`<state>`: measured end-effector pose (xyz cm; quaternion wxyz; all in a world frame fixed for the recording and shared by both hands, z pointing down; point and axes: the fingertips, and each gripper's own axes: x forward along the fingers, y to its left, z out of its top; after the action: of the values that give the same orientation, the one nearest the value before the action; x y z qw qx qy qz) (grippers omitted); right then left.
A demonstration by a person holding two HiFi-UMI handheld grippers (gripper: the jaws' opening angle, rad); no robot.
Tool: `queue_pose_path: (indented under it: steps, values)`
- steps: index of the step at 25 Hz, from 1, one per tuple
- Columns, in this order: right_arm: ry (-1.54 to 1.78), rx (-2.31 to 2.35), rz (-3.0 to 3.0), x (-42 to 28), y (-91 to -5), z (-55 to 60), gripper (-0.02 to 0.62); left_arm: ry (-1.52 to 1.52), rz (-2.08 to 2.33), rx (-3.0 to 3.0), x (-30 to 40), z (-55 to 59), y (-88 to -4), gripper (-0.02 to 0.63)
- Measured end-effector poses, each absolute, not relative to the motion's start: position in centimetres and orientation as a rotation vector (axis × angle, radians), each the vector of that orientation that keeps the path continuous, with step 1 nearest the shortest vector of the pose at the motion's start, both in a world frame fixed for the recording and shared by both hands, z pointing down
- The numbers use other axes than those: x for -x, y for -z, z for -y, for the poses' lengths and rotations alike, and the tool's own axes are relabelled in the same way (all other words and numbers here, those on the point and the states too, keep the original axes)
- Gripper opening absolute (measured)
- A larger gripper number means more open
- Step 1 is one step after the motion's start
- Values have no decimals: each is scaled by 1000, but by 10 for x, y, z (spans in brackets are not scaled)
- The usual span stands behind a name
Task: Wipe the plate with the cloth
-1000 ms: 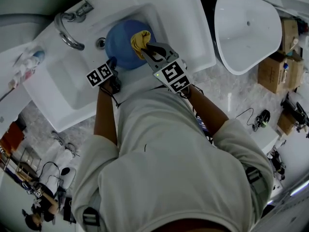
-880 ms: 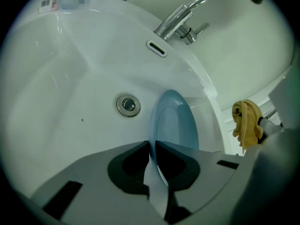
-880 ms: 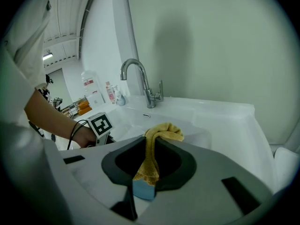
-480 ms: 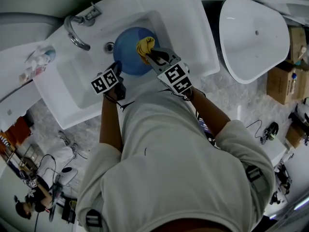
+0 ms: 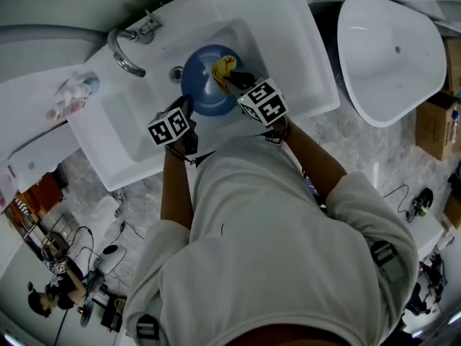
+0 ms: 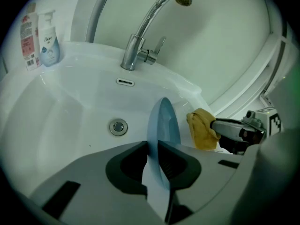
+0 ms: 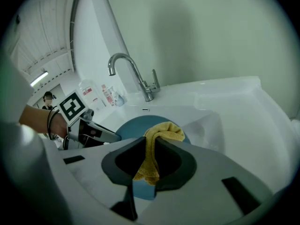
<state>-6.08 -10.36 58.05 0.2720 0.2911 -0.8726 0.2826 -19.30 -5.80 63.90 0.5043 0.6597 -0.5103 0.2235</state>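
Over the sink point(image 5: 122, 132), left hand-held gripper point(image 6: 153, 153) clamps blue plate point(image 6: 165, 121) on edge; right hand-held gripper point(image 7: 151, 159) clamps yellow cloth point(image 7: 161, 134) against it.

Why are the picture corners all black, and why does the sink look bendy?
Left gripper view: the wide lens darkens the corners and bends the sink; the plate looks blurry where it is nearest the lens. Right gripper view: same dark corners, and the cloth is a bit soft close up. Head view: straight edges bow, and the white sink shines brightly.
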Motion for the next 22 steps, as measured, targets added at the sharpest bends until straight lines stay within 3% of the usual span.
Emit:
queue_pose_path:
  steps: [11, 22]
  values:
    - [-1007, -801, 2248, 87, -644, 144, 58, -581, 1240, -1647, 188, 59, -635, 78]
    - [-1054, -776, 2290, 124, -644, 151, 58, -635, 1218, -1682, 188, 57, -633, 83]
